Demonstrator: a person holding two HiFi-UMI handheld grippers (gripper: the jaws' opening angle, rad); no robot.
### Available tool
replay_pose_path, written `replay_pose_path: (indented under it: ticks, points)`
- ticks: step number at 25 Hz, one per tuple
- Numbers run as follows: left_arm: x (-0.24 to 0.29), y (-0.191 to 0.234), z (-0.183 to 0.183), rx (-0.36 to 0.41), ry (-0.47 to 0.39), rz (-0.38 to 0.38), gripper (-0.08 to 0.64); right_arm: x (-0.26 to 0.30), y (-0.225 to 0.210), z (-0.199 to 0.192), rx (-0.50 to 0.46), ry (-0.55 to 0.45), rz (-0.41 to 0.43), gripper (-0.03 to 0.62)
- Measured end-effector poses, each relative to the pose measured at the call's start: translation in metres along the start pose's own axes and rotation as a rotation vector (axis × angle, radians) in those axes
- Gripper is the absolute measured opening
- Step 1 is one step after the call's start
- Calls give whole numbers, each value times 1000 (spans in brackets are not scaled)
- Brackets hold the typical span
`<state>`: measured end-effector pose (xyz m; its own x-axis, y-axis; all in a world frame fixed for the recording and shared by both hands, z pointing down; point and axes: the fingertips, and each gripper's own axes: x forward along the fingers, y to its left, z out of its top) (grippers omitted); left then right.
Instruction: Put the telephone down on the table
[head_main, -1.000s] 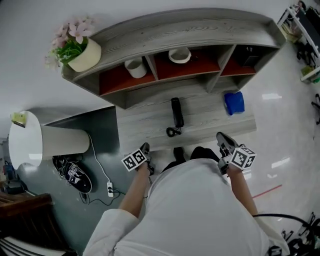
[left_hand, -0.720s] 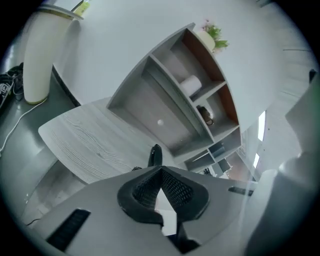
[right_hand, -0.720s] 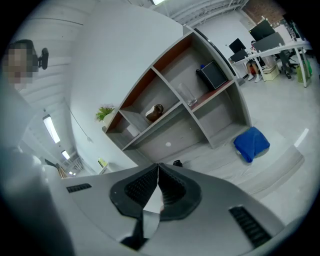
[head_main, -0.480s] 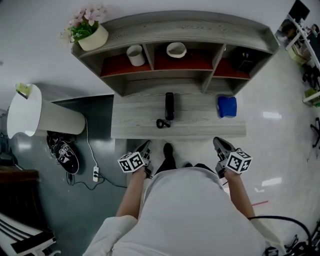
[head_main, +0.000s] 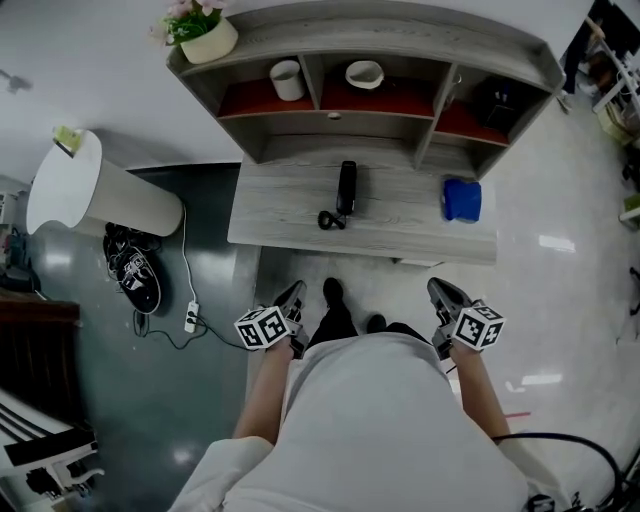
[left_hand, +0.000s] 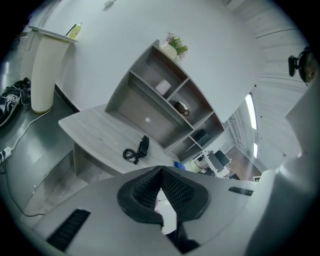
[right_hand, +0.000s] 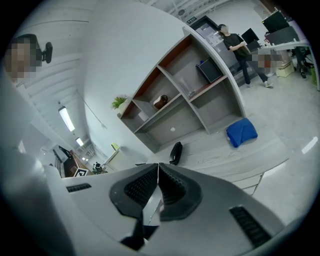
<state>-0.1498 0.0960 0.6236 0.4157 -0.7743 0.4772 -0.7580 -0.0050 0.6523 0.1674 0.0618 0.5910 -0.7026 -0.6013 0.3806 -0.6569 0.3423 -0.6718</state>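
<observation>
black telephone (head_main: 346, 187) lies on the grey wooden desk (head_main: 280, 218) with its coiled cord (head_main: 328, 219), well apart from the left claw (head_main: 293, 292) and right claw (head_main: 440, 290), both closed on nothing.

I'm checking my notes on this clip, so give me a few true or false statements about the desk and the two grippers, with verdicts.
1. The telephone lies on the desk. True.
2. The left gripper grips the telephone. False: its jaws are shut on nothing, away from the desk.
3. A blue cloth lies on the desk to the right of the telephone. True.
4. The plant pot stands on the floor. False: it stands on top of the shelf unit.
5. The right gripper is open. False: it is shut and empty.
</observation>
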Motion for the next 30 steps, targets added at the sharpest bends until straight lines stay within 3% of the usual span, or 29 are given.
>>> replay_pose_path:
  ticks: [8, 13, 19, 24, 30]
  points:
    - [-19, 17, 9, 21, 7, 6, 11, 11, 27, 8, -71, -37, 18, 17]
    - [-27, 13, 11, 78, 76, -34, 11, 18, 45, 8, -59, -85, -5, 17]
    - [-22, 15, 12, 60, 93, -68, 11, 23, 62, 11, -100, -95, -9, 17]
    - [-20, 10, 27, 88, 97, -107, 11, 25, 70, 12, -93, -105, -22, 17]
    - [-29, 24, 37, 78, 87, -103, 11, 28, 82, 2, -97, -101, -31, 17]
